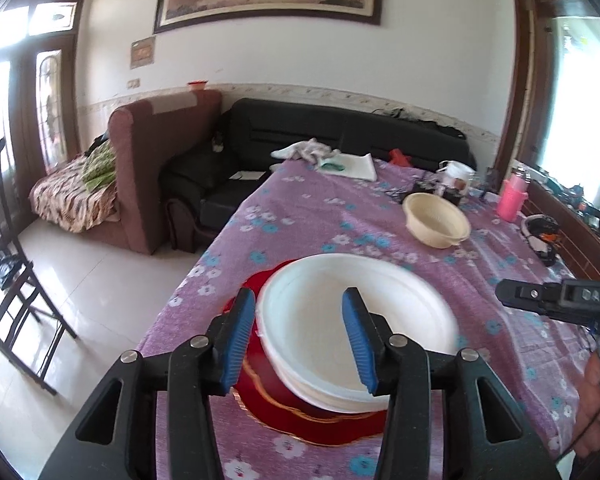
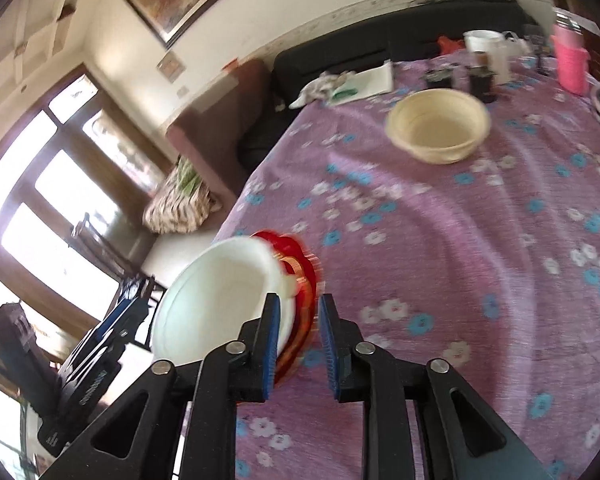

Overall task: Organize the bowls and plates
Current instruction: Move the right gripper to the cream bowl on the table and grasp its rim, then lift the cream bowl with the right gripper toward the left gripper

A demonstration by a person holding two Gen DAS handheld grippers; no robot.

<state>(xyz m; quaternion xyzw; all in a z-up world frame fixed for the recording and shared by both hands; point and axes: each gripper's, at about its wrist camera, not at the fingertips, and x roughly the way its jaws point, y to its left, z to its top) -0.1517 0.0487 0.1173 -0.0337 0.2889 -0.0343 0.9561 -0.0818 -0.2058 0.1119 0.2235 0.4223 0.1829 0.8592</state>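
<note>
While both grippers hover with blue pads apart, left gripper (image 1: 300,336) straddling white plates (image 1: 356,328) stacked on red plate (image 1: 300,420), right gripper (image 2: 299,344) beside them, cream bowl (image 2: 440,128) further back on tablecloth (image 2: 480,260).

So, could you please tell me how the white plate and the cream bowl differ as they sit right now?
The white plate is wide and shallow; the cream bowl is narrower and deep. The plate rests on a red plate at the near edge of the table; the bowl stands alone on the cloth, farther back. The plate lies between the left gripper's open jaws; the bowl has no gripper near it. Both are upright and empty.
</note>
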